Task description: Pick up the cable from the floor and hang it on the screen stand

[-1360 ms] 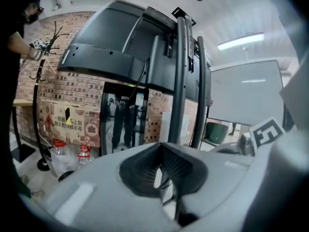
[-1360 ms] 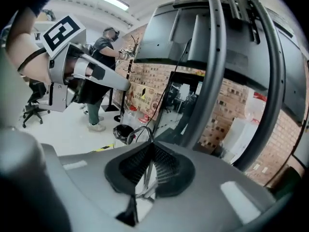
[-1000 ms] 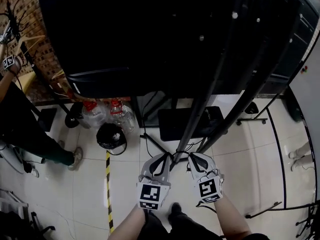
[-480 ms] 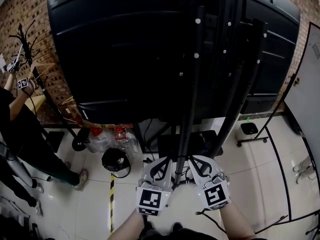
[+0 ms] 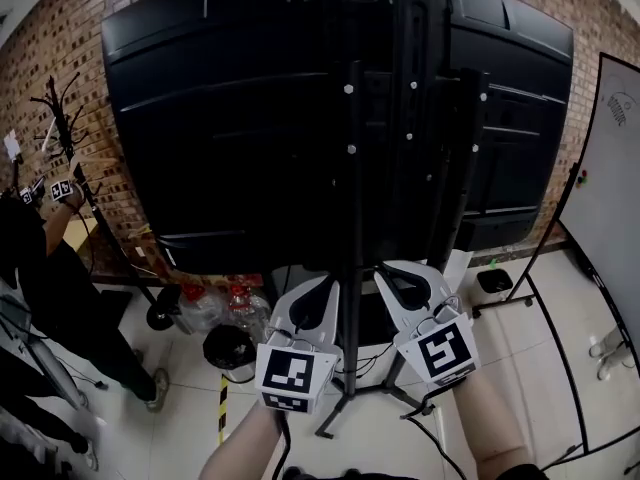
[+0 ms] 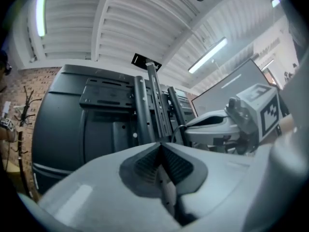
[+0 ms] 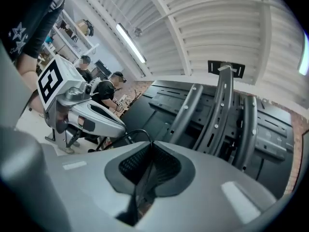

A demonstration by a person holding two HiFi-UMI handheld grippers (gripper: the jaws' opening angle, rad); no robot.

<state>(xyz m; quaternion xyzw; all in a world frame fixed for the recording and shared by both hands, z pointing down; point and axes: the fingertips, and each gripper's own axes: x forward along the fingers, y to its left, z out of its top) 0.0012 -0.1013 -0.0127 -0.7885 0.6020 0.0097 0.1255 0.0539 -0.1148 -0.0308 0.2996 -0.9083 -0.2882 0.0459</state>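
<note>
1. Right gripper view. Judged the pick-up finished and the hanging not yet begun: found the thin black cable [image 7: 126,133] up in the air, and the screen stand [image 7: 223,110] just ahead with nothing draped on its uprights or top bracket. Found the right hand-held gripper [image 7: 148,143] closed almost flat on that cable, a short loop arching out of the jaw tips towards the left hand-held gripper [image 7: 116,127] just beside.
2. Left gripper view. Found the left jaws brought together too, ribbed pads meeting. Saw the cable curve up just past their tips and run across to the right hand-held gripper. Took it as pinched here as well, though could not trace the strand between the pads. Saw the stand's rails straight beyond.
3. Head view. Saw both hand-held grippers raised side by side before the stand's middle post, behind the big black screen [image 5: 230,118] and well above the floor [image 5: 180,438]. Could not pick out the span between them against the dark metal. Reckoned what remained: lay that span over a bracket or post, then part both pairs of jaws.
</note>
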